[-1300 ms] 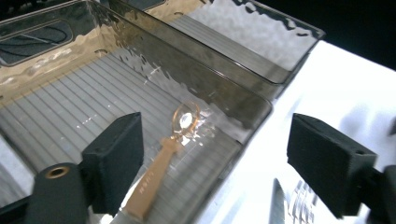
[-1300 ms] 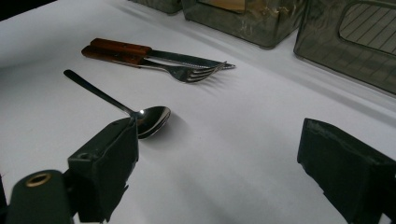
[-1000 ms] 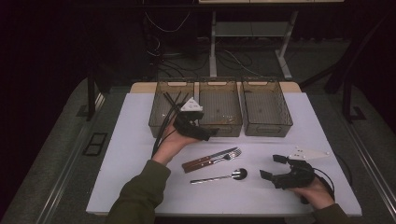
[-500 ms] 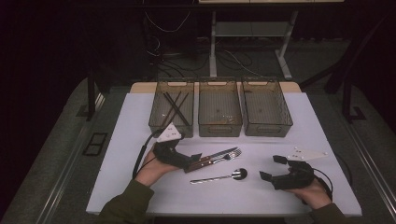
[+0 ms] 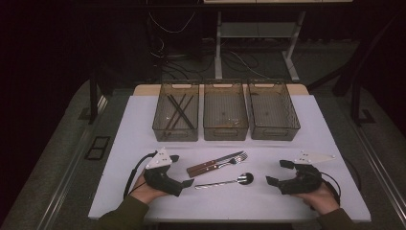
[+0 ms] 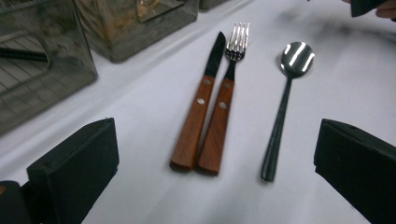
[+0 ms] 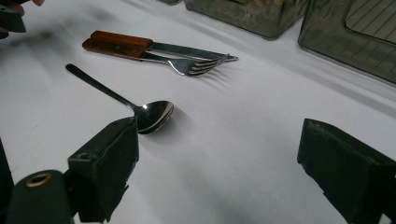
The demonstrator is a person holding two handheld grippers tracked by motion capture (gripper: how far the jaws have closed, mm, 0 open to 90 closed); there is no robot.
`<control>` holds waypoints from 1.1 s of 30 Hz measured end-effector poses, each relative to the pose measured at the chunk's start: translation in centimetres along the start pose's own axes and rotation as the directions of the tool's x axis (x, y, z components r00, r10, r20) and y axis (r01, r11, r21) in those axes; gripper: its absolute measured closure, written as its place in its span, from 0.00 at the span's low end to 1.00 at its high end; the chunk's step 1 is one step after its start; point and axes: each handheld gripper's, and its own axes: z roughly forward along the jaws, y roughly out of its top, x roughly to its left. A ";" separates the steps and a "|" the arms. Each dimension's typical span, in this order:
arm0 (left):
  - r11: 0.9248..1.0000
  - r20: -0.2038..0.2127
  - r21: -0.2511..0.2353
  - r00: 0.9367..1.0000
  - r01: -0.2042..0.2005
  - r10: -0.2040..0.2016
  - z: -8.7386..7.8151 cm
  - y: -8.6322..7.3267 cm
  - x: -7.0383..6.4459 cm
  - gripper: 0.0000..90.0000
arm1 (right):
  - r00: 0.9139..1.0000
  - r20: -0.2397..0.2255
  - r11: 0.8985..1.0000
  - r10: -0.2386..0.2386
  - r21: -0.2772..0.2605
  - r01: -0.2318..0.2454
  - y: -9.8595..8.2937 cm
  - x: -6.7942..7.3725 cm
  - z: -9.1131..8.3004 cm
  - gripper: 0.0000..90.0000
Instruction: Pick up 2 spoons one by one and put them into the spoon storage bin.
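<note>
Three pieces of cutlery are lying at the middle of the white desk: a knife and a fork with reddish-brown riveted wooden handles, resting side by side and touching along their handles, and an all-metal spoon with a shiny bowl and a slim dark-looking handle lying just beside them, toward six o'clock in the high view. In the left gripper view the knife is sitting left of the fork, with the spoon apart to the right, all three pointing away between the jaws. The left tool is resting at about eight o'clock from the cutlery, held in a hand, its jaws standing wide apart and gripping nothing. The right tool is sitting at about four o'clock, also held in a hand, jaws spread wide and empty; in its own view the spoon's bowl is lying just beyond the left jaw. Three clear bins are standing in a row toward twelve o'clock: the left bin is holding dark sticks, the middle bin and the right bin next to it. Bare desk is lying open between the bins and the cutlery, and between each tool and the near edge.
</note>
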 end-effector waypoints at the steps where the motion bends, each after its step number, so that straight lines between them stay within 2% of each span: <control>1: 1.000 0.002 0.003 1.000 0.002 -0.002 0.0 -0.1 0.0 0.00 | 1.000 0.002 1.000 -0.008 0.002 0.008 0.1 0.1 0.1 0.14; 5: 1.000 0.007 0.007 1.000 0.010 -0.010 -0.2 -0.4 0.1 0.00 | 1.000 -0.001 1.000 -0.015 0.013 0.015 0.6 0.5 0.4 0.14; 7: 1.000 -0.008 0.004 1.000 0.009 -0.009 -0.3 -0.3 0.2 0.00 | 1.000 -0.005 1.000 -0.018 0.014 0.018 0.9 0.6 0.6 0.14; 11: 1.000 0.003 0.000 1.000 0.026 -0.026 -0.4 -0.3 0.3 0.00 | 1.000 -0.017 1.000 -0.019 0.013 0.020 1.4 0.7 1.1 0.14; 15: 1.000 -0.001 0.007 1.000 0.028 -0.028 -0.3 -0.4 0.3 0.00 | 0.998 -0.045 0.999 -0.034 0.012 0.035 2.3 1.1 2.0 0.15; 21: 0.998 -0.009 0.010 0.998 0.054 -0.054 -0.3 -0.4 0.5 0.00 | 0.995 -0.076 0.998 -0.058 0.030 0.060 3.4 1.9 3.5 0.16; 33: 0.999 -0.021 0.007 0.999 0.046 -0.046 -0.4 -0.3 0.5 0.00 | 0.991 -0.109 0.995 -0.072 0.066 0.080 4.4 2.5 5.7 0.16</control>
